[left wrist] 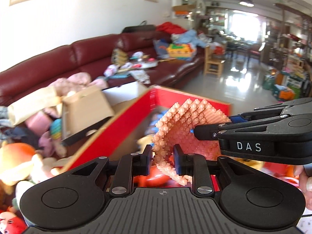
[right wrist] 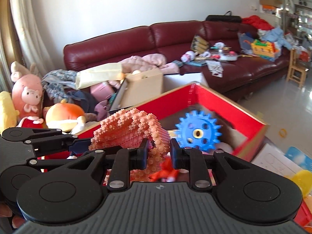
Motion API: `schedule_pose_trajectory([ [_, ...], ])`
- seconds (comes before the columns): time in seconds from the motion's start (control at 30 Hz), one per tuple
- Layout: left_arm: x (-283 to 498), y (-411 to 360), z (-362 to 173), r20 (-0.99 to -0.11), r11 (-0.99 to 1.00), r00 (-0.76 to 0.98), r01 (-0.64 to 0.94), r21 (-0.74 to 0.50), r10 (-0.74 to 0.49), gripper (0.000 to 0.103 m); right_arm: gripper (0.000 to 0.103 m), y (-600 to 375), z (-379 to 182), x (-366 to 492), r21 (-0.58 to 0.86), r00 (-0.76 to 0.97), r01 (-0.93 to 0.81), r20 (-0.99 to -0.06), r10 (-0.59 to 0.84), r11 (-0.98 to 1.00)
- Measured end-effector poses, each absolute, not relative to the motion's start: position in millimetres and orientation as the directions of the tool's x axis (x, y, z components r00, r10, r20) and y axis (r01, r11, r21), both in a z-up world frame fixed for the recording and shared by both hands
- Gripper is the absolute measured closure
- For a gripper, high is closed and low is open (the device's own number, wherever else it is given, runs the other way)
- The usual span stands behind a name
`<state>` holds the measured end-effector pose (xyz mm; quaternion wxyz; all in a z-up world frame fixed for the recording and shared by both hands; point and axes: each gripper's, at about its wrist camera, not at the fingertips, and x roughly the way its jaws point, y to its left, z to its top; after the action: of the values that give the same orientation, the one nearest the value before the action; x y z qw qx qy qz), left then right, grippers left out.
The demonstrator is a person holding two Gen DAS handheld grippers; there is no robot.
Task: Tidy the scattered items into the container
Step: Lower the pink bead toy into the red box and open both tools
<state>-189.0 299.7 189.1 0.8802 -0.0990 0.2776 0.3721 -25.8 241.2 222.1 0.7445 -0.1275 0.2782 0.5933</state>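
Both grippers held the studded belt over the red box

"DAS" was readable on the right gripper [left wrist: 192, 131]; it and the left gripper [left wrist: 162, 160] had narrow fingers pinching the pink studded belt [left wrist: 181, 120] above the red box [left wrist: 117, 134], beside a blue gear [right wrist: 198, 133].

Salmon-pink studded band [left wrist: 181, 124], bright blue toothed gear [right wrist: 198, 132], red-walled box [right wrist: 224, 103], maroon sofa [right wrist: 136, 41].

Left claw [left wrist: 162, 160] and right claw [right wrist: 159, 156] were both clamped on the same pink studded strip [left wrist: 181, 128], angled downward, close together.
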Motion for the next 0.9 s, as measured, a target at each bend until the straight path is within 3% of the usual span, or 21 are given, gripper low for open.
schedule_pose_trajectory([
  [0.37,-225.1,347.8,184.1,-0.582,0.614,0.471,-0.787,0.063,0.663,0.081,0.075,312.6,215.1,-61.2,0.114,0.085,-0.976,-0.596,0.799,0.188],
  [0.4,-227.6,352.2,181.5,-0.586,0.594,0.449,-0.801,0.071,0.675,0.077,0.069,318.3,213.2,-61.6,0.131,0.065,-0.975,-0.604,0.794,0.18],
  [0.43,-229.5,358.6,177.6,-0.6,0.574,0.423,-0.815,0.074,0.679,0.054,0.058,323.6,211.7,-62.5,0.144,0.045,-0.976,-0.61,0.791,0.166],
  [0.47,-232.5,365.3,172.7,-0.613,0.546,0.393,-0.835,0.075,0.686,0.043,0.034,327.3,210.5,-64.7,0.136,0.049,-0.976,-0.617,0.786,0.168],
  [0.5,-234.9,368.1,168.9,-0.619,0.519,0.366,-0.851,0.079,0.695,0.037,0.023,327.9,210.1,-67.7,0.115,0.072,-0.978,-0.608,0.791,0.177],
  [0.67,-243.9,368.8,159.4,-0.627,0.5,0.347,-0.863,0.077,0.697,0.022,0.019,318.6,205.7,-71.8,0.076,0.083,-0.984,-0.601,0.795,0.159],
  [0.9,-229.9,359.6,155.4,-0.618,0.522,0.342,-0.843,0.131,0.708,0.015,0.017,309.9,197.1,-61.5,0.101,0.095,-0.974,-0.636,0.765,0.205],
])
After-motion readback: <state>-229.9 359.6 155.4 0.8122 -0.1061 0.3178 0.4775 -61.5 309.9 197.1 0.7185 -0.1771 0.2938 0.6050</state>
